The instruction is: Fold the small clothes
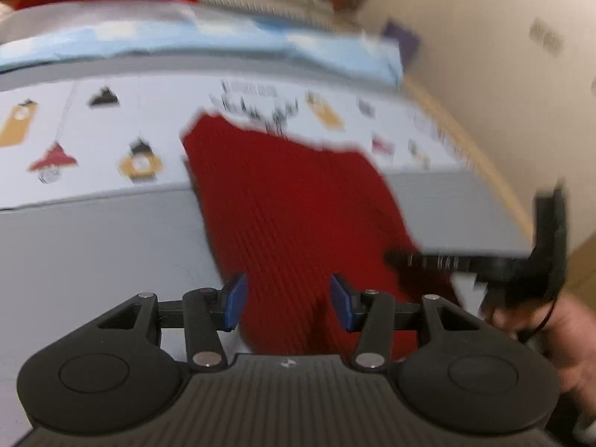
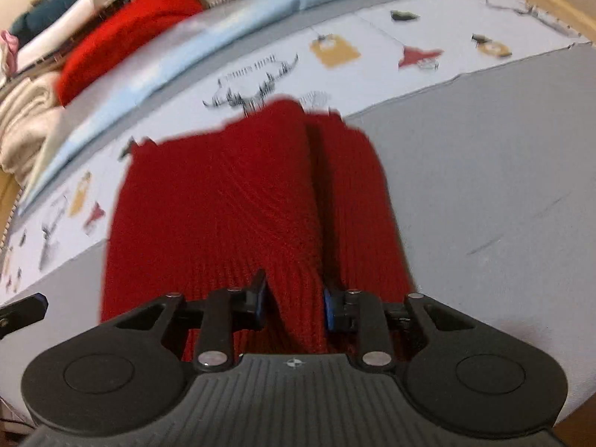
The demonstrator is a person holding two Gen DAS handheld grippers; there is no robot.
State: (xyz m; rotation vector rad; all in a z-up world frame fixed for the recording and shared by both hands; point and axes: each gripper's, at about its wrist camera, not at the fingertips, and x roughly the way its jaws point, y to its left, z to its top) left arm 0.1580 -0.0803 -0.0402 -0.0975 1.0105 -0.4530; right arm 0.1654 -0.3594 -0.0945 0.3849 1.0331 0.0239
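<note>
Red knit (image 2: 238,201) on grey table (image 2: 484,171), near edge by both grippers.
Left gripper (image 1: 288,300) wide open over knit, empty; right gripper (image 2: 294,303) part open, a knit fold between its pads, grip unclear.

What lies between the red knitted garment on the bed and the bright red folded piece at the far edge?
In the right wrist view, between the red garment and the red folded piece lie the printed white cloth and a light blue sheet.

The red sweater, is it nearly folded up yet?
Partly. The red sweater already has one side folded over, leaving a lengthwise crease. Both grippers, left and right, sit at its near edge with jaws open on either side of the knit. The final folds remain.
</note>
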